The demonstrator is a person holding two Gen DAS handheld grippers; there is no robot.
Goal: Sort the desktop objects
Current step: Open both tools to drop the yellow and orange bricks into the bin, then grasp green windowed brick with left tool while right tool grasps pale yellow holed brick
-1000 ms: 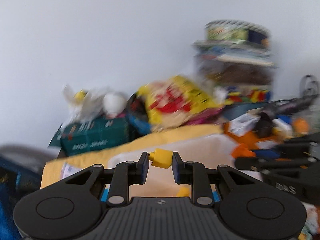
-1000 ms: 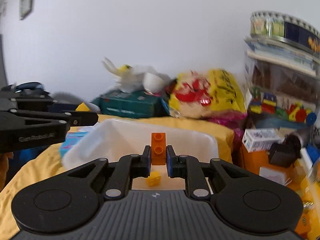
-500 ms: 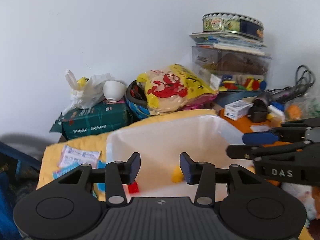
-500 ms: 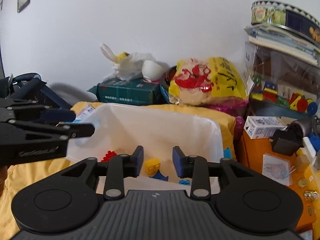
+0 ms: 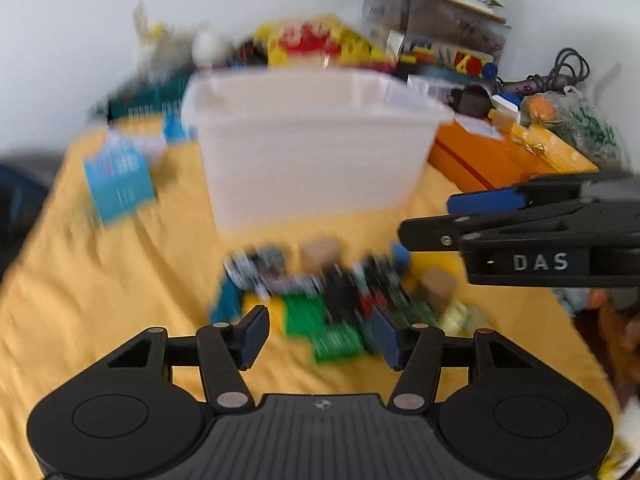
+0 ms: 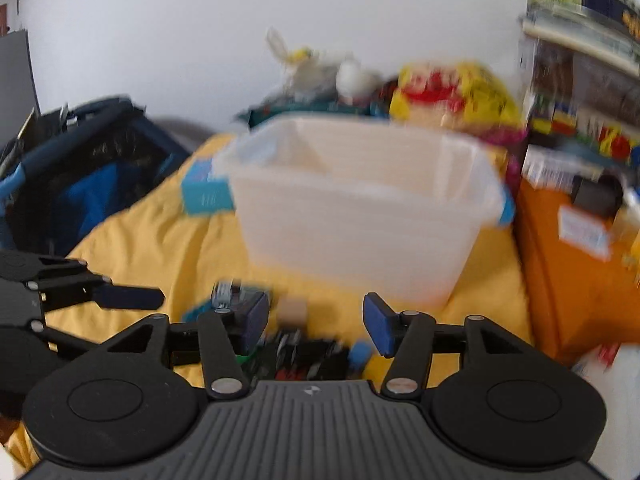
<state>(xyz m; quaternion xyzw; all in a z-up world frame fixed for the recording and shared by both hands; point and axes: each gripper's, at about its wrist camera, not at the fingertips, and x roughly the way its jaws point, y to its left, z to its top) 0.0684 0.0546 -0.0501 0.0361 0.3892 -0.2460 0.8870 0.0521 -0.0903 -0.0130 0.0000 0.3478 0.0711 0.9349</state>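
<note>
Both the left gripper [image 5: 320,336] and right gripper [image 6: 316,326] (jaws just opened, empty) hang over the toy-brick pile [image 5: 336,292] before the translucent bin [image 5: 312,148], so the next pick needs one brick singled out.

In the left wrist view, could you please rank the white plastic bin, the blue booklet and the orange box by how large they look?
1. white plastic bin, clearly the largest.
2. orange box.
3. blue booklet.
The last two look similar in size, and blur makes their order unsure.
</note>
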